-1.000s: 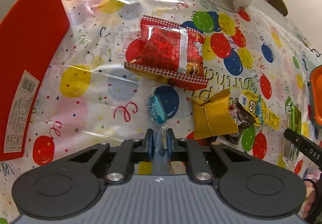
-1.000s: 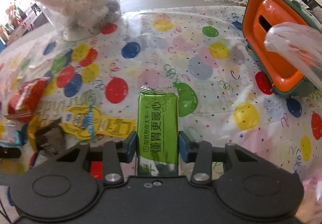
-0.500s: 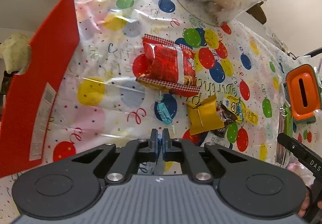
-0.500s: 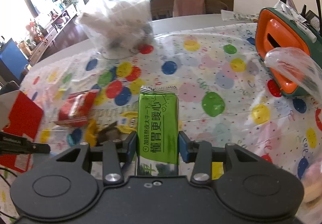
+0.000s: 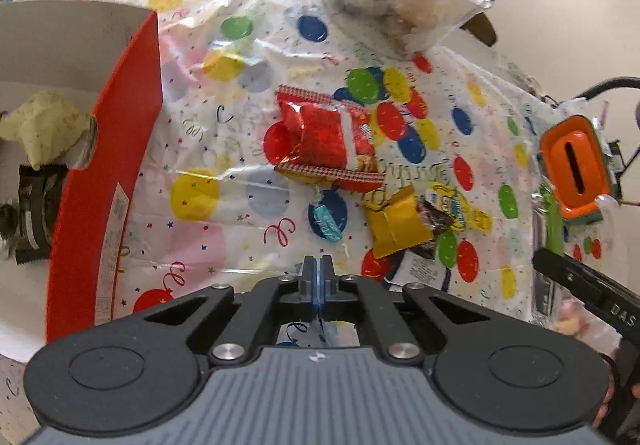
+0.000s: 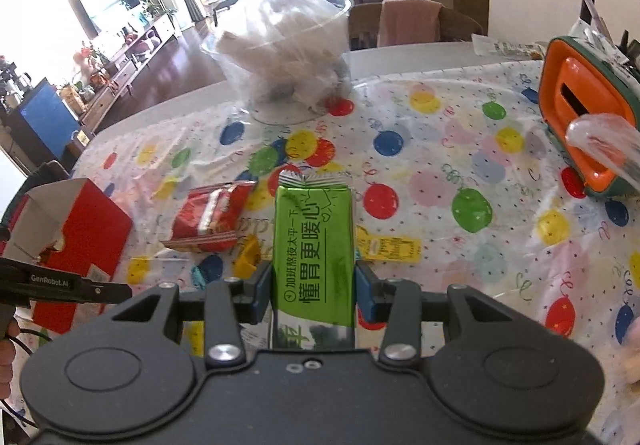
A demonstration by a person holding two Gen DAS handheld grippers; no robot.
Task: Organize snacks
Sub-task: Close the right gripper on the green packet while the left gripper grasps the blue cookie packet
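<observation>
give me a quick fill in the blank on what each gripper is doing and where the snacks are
1. The right gripper is shut on a ____ packet.
2. The left gripper is ____, with nothing held.
3. The small teal candy lies on the ____.
4. The open box at the left has a ____ outside.

Missing words: green; shut; tablecloth; red

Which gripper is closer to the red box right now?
Left. The left gripper is shut and empty beside the red box, whose wall fills that view's left side. The right gripper, clamped on the green packet, sits farther off across the snack pile.
</observation>
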